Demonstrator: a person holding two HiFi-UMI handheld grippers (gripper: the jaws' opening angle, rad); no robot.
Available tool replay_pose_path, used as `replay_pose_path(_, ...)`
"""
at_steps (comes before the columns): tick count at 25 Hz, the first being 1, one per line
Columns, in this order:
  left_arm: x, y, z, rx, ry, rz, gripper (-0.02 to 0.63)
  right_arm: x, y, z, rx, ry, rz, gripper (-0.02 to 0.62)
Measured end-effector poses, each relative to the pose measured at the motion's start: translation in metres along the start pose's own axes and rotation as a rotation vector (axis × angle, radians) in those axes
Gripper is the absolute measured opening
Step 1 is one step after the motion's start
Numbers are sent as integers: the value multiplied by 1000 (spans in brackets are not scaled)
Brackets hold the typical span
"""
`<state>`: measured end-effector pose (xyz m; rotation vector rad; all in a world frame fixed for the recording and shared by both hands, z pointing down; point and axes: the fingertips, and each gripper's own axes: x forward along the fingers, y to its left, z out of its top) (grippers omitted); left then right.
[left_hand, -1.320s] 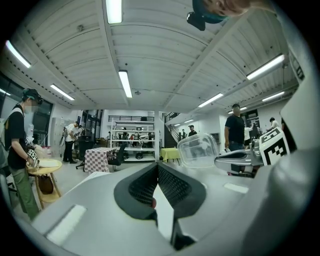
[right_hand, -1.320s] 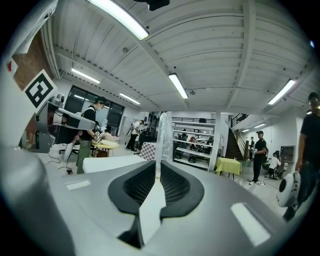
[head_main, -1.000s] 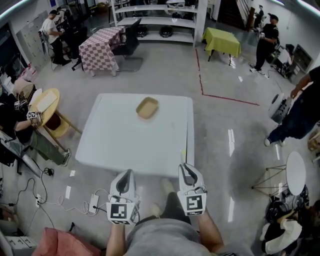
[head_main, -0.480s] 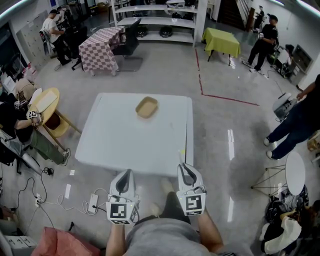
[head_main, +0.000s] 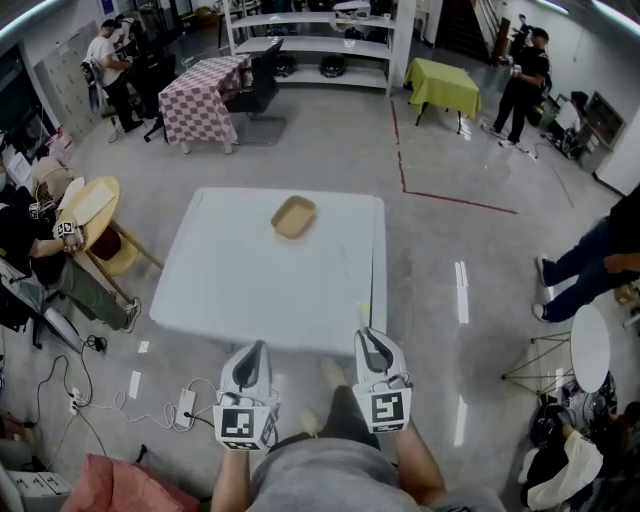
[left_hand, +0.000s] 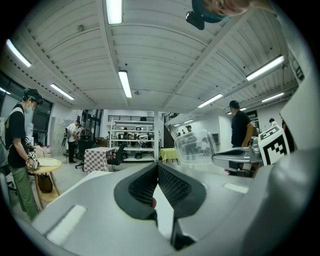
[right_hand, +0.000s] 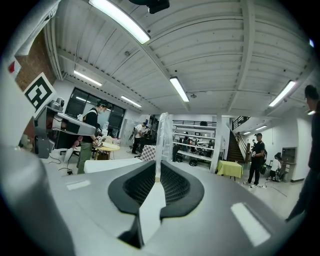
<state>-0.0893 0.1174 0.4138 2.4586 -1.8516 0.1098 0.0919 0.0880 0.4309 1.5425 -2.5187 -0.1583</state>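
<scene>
Plainly, the white table (head_main: 220, 290) took up the floor at our twelve o'clock, its near edge just ahead of both grippers. A tan tray (head_main: 294, 216) sat on its far half, toward twelve o'clock of the tabletop's middle. A person (head_main: 585, 270) stood at our three o'clock, well apart from the table, and we judged them no hazard. We had the right gripper (head_main: 368, 337) clenched on a clear plastic container (left_hand: 197, 147), pinched by one thin wall that rose edge-on between the pads, with the body hanging out to one side. The left gripper (head_main: 254, 347), at nine o'clock of the right, had its jaws pressed together on nothing and touched no part of the container. We judged the worst risk to be that one-wall grip: the off-centre weight could swing the container or let it slide out, and a harder squeeze could buckle the thin plastic. Held low by the table's near edge, it could also catch there, and its clear walls made the rim hard to judge. With the left jaws closed, we had no second hold to steady it.
</scene>
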Motion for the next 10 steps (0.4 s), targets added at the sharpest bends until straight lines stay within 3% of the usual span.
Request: replay_pose_path(10,1,1,-7,0,13,-1,12,0,-3,1,-8,-5,-3,35)
